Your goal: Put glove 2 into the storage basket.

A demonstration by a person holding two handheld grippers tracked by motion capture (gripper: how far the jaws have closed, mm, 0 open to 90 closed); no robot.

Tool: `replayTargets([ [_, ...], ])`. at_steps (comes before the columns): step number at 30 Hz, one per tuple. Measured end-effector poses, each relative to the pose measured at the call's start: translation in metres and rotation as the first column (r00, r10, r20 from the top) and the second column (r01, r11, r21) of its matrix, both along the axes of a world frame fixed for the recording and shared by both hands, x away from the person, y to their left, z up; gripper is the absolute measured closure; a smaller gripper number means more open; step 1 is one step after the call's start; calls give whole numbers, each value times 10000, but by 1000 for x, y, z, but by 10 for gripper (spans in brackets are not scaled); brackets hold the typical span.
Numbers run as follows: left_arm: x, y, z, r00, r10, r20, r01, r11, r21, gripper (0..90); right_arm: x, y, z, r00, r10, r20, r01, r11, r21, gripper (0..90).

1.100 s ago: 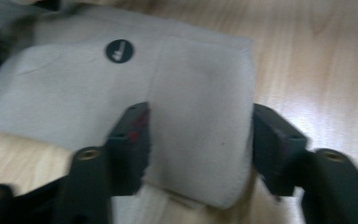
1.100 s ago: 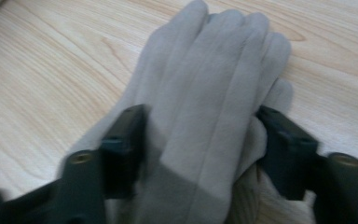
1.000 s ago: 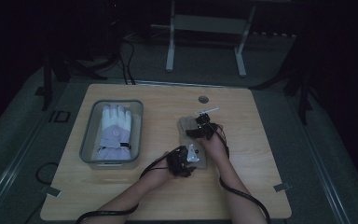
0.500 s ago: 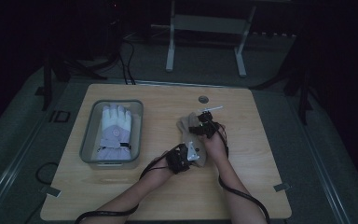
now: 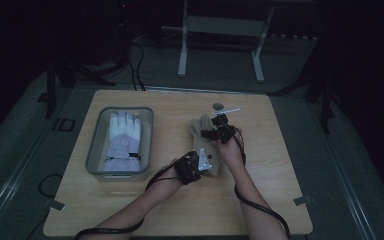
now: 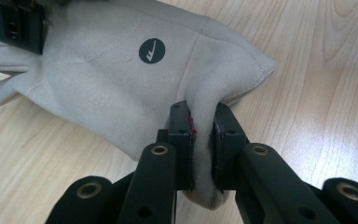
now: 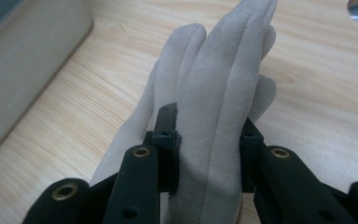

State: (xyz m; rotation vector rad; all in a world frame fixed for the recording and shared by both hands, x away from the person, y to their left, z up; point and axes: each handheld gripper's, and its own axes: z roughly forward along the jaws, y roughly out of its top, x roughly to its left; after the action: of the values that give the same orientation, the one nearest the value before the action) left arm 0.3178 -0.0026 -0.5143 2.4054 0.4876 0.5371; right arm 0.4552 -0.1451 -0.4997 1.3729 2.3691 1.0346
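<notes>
Since a second ago I have closed both claws on the pale beige suede glove (image 5: 203, 140) and raised it slightly off the tabletop (image 5: 280, 200). My left claw (image 6: 200, 140) pinches a fold at the glove's cuff end, pads pressed tight on the fabric. My right claw (image 7: 209, 154) clamps across the glove's bunched fingers. In the high view the left claw (image 5: 198, 165) sits nearer the front edge and the right claw (image 5: 215, 131) farther back, the glove stretched between them near the tabletop's middle. The clear plastic bin (image 5: 94, 155) toward the left edge holds a white and lilac glove (image 5: 123, 140), unmoved. The tabletop is light wood grain; around it I see dark grey floor and a metal stand's legs (image 5: 182, 55) in a dim room.
</notes>
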Motion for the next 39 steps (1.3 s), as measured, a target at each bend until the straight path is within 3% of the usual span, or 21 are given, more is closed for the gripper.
replayTargets([
  [17, -12, 26, 26, 9993, 355, 148, -354, 9993, -106, 813, -7, 22, 30, 9984, 485, 296, -496, 9981, 371, 692],
  [26, -17, 44, 40, 9976, 507, 478, -514, 9986, 123, 813, -10, 47, 50, 9945, 820, 657, -845, 9957, 371, 692],
  [39, -24, 76, 49, 9935, 905, 684, -925, 9954, 262, 815, -12, 85, 65, 9868, 1396, 817, -1429, 9891, 362, 692],
])
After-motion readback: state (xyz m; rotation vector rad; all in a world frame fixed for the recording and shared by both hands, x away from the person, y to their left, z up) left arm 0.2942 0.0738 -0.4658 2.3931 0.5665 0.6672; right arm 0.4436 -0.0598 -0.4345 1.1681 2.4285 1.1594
